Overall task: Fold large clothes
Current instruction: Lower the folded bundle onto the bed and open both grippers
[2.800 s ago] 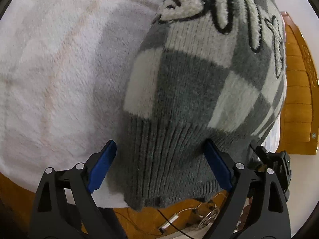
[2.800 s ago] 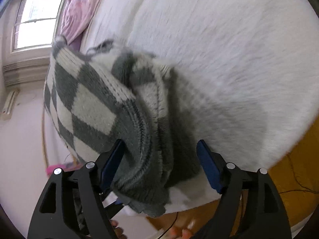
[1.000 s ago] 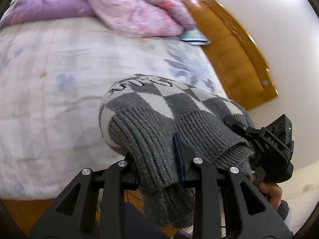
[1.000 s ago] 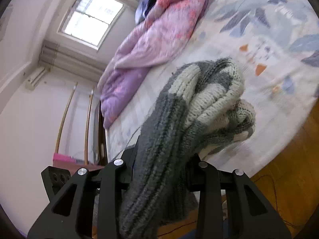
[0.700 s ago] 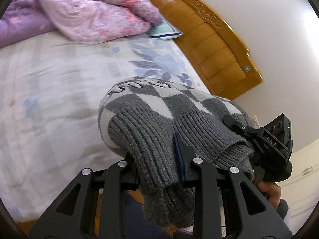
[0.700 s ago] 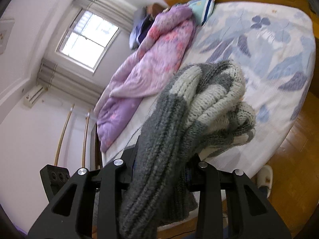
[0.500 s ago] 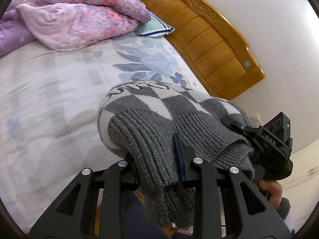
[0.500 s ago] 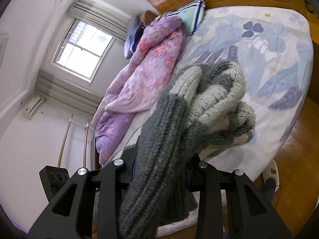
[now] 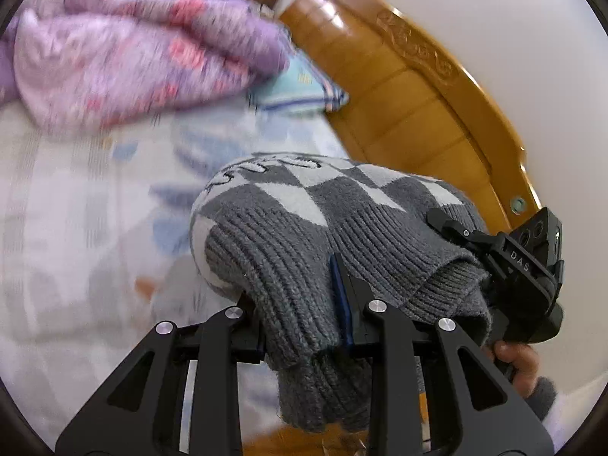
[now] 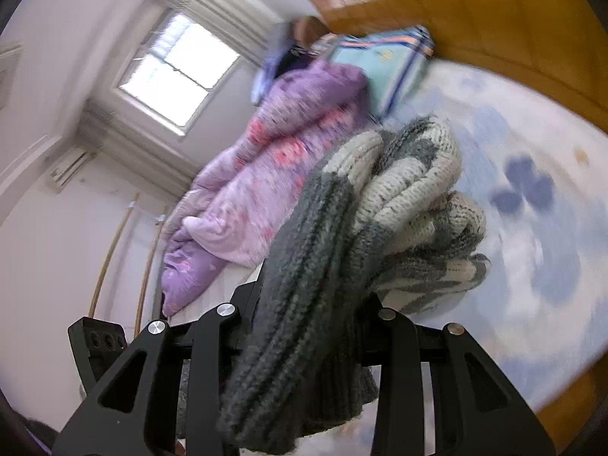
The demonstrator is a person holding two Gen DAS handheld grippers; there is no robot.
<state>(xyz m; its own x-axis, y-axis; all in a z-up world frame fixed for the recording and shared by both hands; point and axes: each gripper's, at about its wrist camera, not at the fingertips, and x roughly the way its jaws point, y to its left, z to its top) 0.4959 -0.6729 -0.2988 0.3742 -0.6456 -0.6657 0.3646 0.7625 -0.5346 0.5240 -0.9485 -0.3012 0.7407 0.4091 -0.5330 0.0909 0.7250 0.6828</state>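
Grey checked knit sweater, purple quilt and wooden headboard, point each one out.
Grey and white checked knit sweater [image 9: 304, 212], left wrist view, on the checked body above the ribbed hem.
Purple and pink floral quilt [image 10: 266, 174], right wrist view, on its middle.
Orange-brown wooden headboard [image 9: 410, 114], left wrist view, on a panel.

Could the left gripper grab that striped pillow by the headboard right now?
Probably not. The left gripper is shut on the gray sweater, as is the right gripper, so neither is free. The pillow lies across the bed, partly tucked under the purple quilt.
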